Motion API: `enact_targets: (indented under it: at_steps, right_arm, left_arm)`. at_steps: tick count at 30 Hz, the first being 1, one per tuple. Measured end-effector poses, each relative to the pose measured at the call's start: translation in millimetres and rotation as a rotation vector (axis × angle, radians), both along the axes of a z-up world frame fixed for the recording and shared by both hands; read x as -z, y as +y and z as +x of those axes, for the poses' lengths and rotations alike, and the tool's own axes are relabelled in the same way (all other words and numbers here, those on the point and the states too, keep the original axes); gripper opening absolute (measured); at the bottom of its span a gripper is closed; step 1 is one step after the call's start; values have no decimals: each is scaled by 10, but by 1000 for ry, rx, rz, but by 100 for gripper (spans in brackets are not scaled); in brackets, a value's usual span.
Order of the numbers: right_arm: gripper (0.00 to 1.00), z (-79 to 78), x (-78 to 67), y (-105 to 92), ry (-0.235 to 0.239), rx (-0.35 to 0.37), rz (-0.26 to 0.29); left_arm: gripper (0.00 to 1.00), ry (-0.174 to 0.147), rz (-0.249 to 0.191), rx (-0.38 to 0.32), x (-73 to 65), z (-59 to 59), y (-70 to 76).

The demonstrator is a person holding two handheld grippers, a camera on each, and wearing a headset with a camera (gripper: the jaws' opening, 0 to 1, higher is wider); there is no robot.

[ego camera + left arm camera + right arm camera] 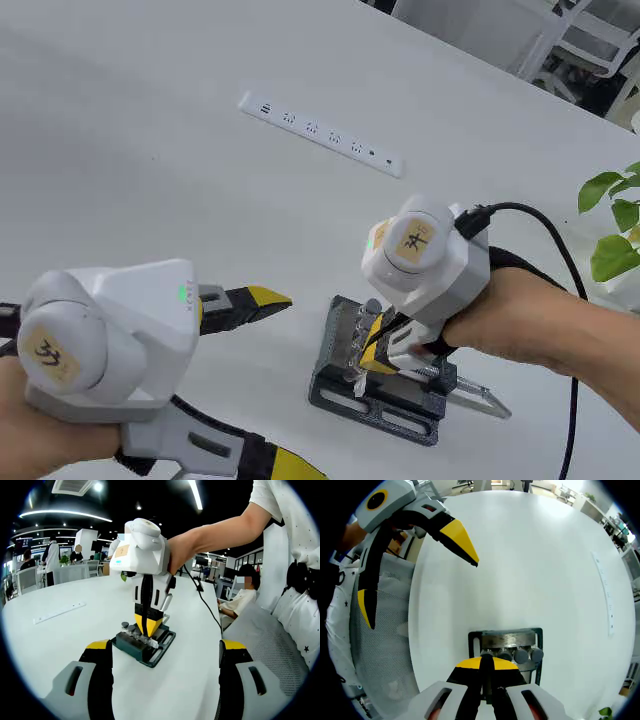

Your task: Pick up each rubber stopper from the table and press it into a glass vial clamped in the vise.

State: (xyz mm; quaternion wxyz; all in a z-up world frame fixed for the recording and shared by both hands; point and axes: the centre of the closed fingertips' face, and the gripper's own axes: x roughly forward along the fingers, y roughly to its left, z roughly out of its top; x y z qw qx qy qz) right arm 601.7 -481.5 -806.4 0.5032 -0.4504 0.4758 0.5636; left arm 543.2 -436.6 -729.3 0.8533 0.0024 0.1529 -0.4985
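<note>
A dark vise [345, 395] sits on the white table and clamps a row of glass vials [358, 345]. Three vials carry grey stoppers [520, 655]. My right gripper [378, 352] points down at the end of the row with its jaws shut and the yellow tips together; what lies under the tips is hidden. In its own view the right gripper [486, 663] covers the leftmost vial in the vise [504, 639]. My left gripper [290, 385] hovers left of the vise, jaws wide open and empty. From the left gripper [165, 647], the right gripper [145, 623] stands over the vise [161, 647].
A white power strip [320, 133] lies farther back on the table. A green plant [615, 220] is at the right edge. A black cable [560, 250] runs from the right gripper over the person's arm. Chairs and other people are beyond the table.
</note>
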Motion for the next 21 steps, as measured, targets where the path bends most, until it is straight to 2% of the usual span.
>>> enact_targets:
  at_steps: [1,3,11,18,21]
  right_arm:
    - [1,0,0,2,-5,-17,5]
    - [1,11,-2,3,6,13,10]
    - [1,12,-5,-6,25,40,41]
    - [1,4,-25,0,13,42,60]
    - [5,-21,-49,-33,10,53,71]
  left_arm:
    - [87,2,1,-2,-3,-2,3]
    - [87,2,7,-2,-12,-18,3]
    - [87,7,26,-1,-5,-66,4]
    - [87,13,38,-3,19,-97,31]
    - [87,14,43,-2,20,-107,34]
